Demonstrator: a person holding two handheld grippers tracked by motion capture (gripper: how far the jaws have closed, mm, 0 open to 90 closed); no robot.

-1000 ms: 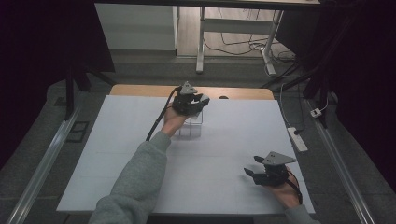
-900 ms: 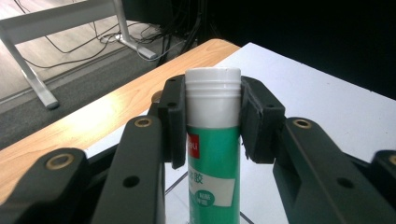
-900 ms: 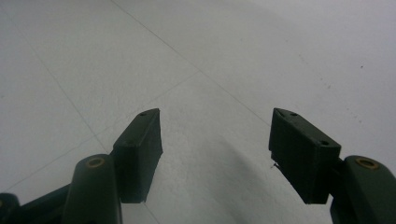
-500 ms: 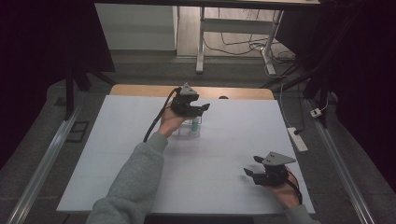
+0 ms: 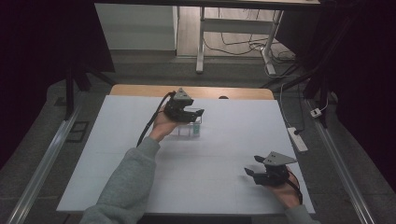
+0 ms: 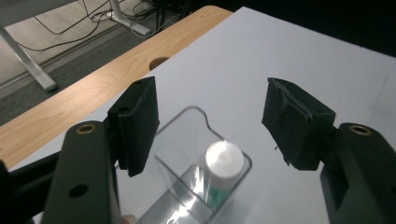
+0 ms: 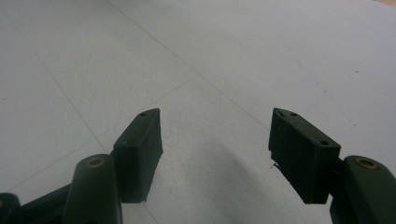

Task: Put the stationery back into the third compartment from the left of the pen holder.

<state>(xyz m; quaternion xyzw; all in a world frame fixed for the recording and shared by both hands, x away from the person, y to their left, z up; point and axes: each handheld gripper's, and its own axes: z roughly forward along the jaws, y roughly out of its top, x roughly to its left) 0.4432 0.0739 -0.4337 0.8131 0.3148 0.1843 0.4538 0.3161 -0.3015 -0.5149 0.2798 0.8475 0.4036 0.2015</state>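
Observation:
A clear plastic holder (image 6: 184, 133) stands on the white table, with a small bottle with a white cap (image 6: 224, 158) and a teal label upright inside it. My left gripper (image 6: 210, 112) hovers just above the holder, and its jaws have just been opening. They stand apart, with the holder and bottle below the gap and neither pad touching them. From above, the left gripper (image 5: 194, 113) is at the back centre over the holder (image 5: 187, 129). My right gripper (image 5: 252, 166) rests near the front right edge. Its jaws are open over bare table, nothing between them (image 7: 215, 135).
The white table top (image 5: 224, 140) ends in a wooden strip (image 5: 140, 89) at the far edge, with a cable hole (image 5: 223, 97). A power strip (image 5: 297, 139) lies on the floor at the right. Desk legs and cables stand beyond the table.
The left hand has drawn back a little toward the near left above the clear holder, which stays on the table. The right hand has kept still.

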